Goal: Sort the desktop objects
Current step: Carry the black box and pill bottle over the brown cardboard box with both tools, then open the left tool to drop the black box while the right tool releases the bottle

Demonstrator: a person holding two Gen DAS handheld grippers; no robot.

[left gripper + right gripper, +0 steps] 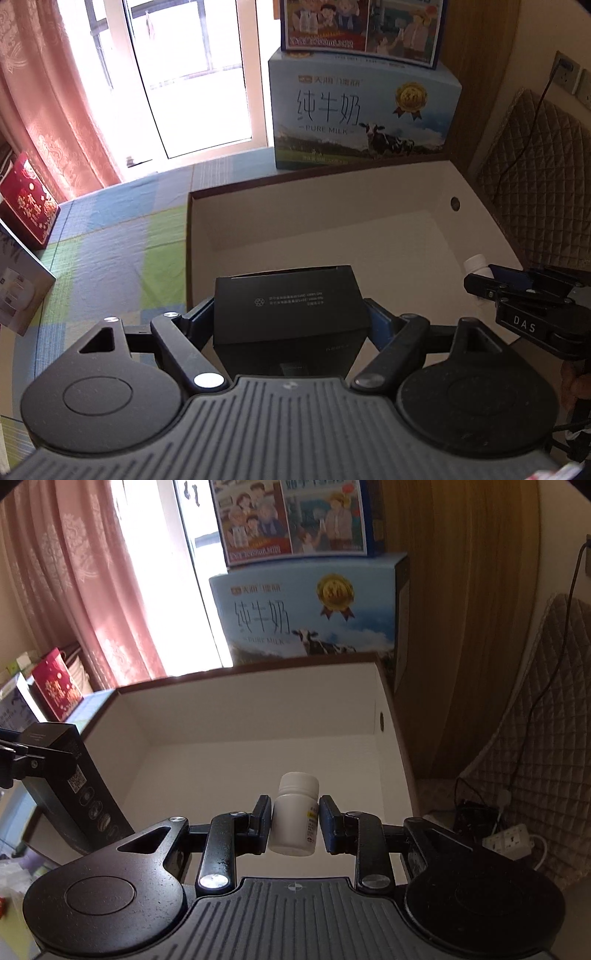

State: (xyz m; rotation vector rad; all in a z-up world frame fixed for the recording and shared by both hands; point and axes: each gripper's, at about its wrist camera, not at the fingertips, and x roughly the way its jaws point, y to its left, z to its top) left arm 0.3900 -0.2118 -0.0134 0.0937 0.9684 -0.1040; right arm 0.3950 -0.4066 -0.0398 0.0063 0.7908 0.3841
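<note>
My left gripper (290,317) is shut on a black carton (288,306), held upright over the near edge of a large open box (295,179) with a white inside and a brown rim. In the right wrist view the same carton (74,786) shows at the left with its QR code, clamped in the left gripper (22,757). My right gripper (293,823) is shut on a small white bottle (295,812) with a yellow-marked label, hanging slightly tilted above the open box's bare floor (258,753). The left wrist view shows the bottle's cap (474,263) at the right gripper's (480,282) tips.
Two stacked milk cases (362,114) stand right behind the open box. A checked cloth (110,258) covers the surface to the left, with a red gift box (29,206) at its far edge. A quilted pad (535,720), cables and a power strip (509,840) lie to the right.
</note>
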